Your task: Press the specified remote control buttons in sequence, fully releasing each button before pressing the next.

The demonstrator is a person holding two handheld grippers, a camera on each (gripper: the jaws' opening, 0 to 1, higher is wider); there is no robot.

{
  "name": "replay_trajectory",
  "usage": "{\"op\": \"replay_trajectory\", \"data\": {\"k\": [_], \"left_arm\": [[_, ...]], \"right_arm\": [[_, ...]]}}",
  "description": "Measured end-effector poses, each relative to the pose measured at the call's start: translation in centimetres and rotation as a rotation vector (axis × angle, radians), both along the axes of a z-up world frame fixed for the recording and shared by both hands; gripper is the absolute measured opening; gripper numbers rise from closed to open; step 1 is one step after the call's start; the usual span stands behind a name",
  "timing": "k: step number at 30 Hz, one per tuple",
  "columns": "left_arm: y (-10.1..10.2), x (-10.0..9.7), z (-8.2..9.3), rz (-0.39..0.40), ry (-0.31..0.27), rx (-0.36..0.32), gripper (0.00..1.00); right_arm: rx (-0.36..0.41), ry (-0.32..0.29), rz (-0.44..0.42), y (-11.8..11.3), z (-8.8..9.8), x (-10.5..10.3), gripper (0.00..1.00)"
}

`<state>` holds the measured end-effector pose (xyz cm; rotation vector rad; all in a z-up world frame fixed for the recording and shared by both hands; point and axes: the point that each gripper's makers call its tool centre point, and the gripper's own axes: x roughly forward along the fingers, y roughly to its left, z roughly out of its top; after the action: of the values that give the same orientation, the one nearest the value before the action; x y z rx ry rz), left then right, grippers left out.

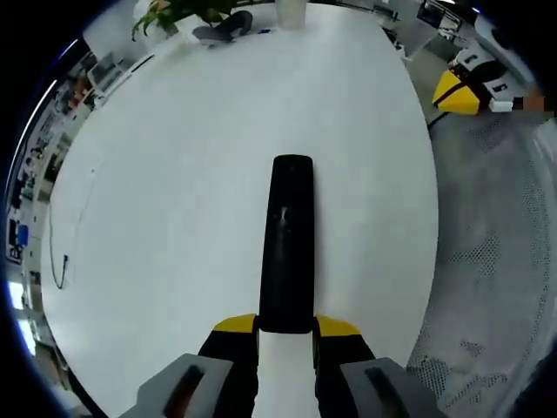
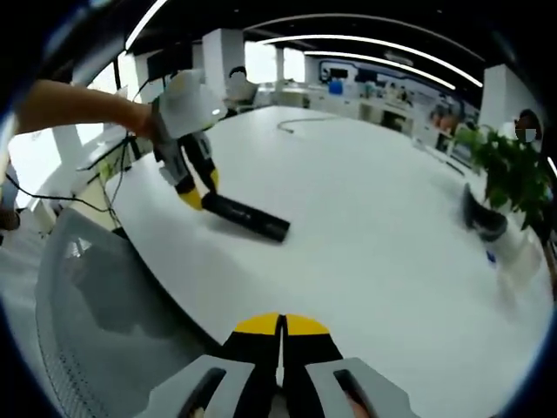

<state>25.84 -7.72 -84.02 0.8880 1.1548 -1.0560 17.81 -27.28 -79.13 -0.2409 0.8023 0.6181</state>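
Black, the remote lay mid-frame on the white table, near end clamped by my left gripper, long axis straight ahead; my right gripper, clenched empty, hung well apart.

Black remote, white table, yellow-tipped claws.

Left tool with yellow-tipped black jaws on grey mounts, right tool alike, bare forearm
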Motion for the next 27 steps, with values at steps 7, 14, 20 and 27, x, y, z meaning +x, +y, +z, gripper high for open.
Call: {"op": "replay_trajectory", "data": {"k": [7,14,20,27], "left_arm": [[-0.4,-1.8,0.2,0.011,-0.005,-0.015,0.22],[-0.6,-3.8,-0.5,0.018,-0.003,-0.035,0.22],[-0.7,-5.0,-1.1,0.008,0.001,-0.035,0.22],[-0.6,-6.1,-1.5,-0.007,0.009,-0.049,0.22]], "right_arm": [[0.013,0.041,-0.013,0.1,-0.3,-0.1,0.00],[-0.026,0.056,-0.035,-0.5,-0.8,-0.3,0.00],[-0.046,0.084,-0.039,-0.6,-1.4,-0.5,0.00],[-0.048,0.151,-0.060,-0.8,-2.1,-1.0,0.00]]}}
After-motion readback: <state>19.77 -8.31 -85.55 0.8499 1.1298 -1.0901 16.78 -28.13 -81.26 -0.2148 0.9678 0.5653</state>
